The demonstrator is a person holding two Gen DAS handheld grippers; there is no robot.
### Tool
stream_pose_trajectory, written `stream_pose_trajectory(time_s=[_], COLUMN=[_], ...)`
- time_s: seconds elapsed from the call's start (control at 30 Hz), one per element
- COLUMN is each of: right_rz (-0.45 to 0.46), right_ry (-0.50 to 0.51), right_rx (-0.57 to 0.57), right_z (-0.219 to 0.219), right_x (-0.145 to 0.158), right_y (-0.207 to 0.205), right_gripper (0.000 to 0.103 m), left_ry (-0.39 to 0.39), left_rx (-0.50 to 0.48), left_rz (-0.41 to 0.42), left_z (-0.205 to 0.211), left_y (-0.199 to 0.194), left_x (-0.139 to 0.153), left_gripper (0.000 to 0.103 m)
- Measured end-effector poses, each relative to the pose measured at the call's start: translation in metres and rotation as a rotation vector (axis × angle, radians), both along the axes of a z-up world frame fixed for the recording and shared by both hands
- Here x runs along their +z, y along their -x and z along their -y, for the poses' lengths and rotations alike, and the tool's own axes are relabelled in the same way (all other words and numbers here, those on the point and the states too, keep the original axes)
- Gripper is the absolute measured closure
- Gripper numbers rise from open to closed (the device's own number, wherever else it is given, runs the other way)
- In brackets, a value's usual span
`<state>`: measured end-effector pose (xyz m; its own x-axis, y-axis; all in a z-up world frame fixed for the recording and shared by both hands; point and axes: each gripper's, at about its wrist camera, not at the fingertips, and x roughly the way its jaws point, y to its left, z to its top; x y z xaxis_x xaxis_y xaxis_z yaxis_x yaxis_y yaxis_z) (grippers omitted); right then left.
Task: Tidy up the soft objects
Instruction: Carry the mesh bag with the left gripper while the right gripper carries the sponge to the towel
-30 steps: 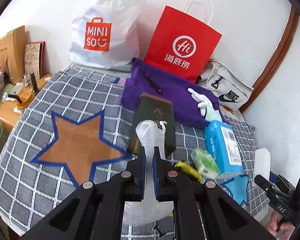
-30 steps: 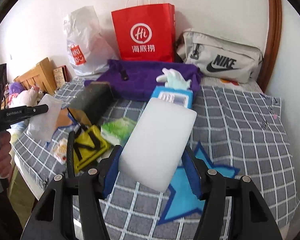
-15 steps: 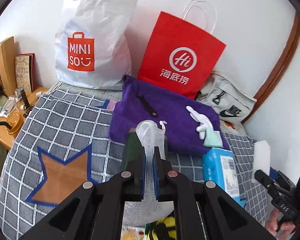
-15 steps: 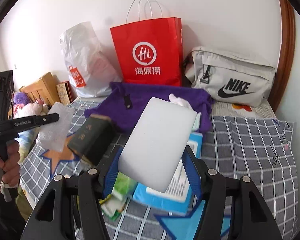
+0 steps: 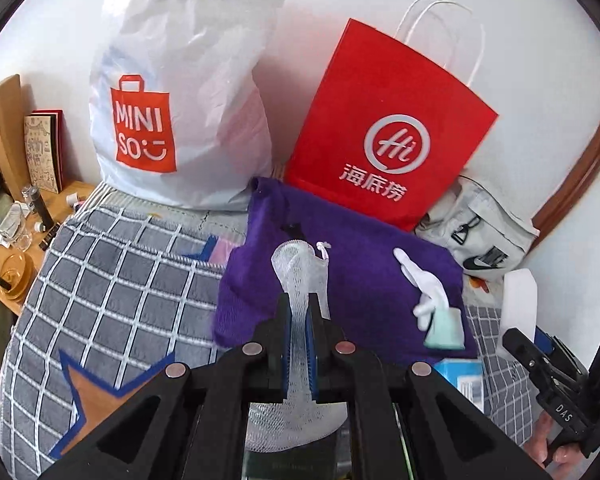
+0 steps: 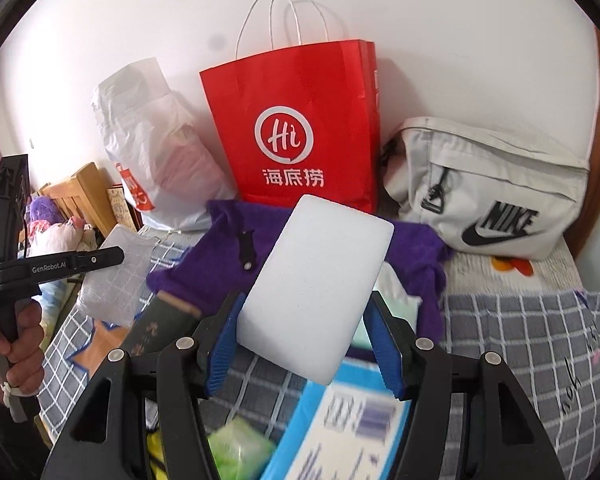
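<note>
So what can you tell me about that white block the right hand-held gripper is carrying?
The white block is a plain rectangular slab with rounded corners and a matte, finely grained face, sponge-like by its look. The right hand-held gripper clamps its lower part between blue-padded fingers, one on each long side. It is held in the air, tilted, its top leaning right, in front of the purple cloth and red paper bag. Only the pads touch it.
</note>
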<state>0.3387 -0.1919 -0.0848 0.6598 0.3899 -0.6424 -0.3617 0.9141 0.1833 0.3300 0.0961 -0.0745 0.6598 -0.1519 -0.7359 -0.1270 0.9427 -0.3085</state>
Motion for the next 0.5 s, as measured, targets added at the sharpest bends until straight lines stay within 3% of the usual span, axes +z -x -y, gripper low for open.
stream_pose_trajectory(time_s=[0.27, 0.5], right_rz=[-0.036, -0.113], right_ry=[0.032, 0.060], right_rx=[0.035, 0.056], right_z=[-0.023, -0.034], right_x=[-0.017, -0.050], right_y=[-0.050, -0.076], right_gripper=[0.043, 0.042], left_ry=[0.026, 0.041], left_rx=[-0.015, -0.035], left_rz=[-0.040, -0.076], left_z=[0.003, 0.010], left_y=[-0.039, -0.068], left_x=[-0.013, -0.028], left_gripper=[0.096, 0.096])
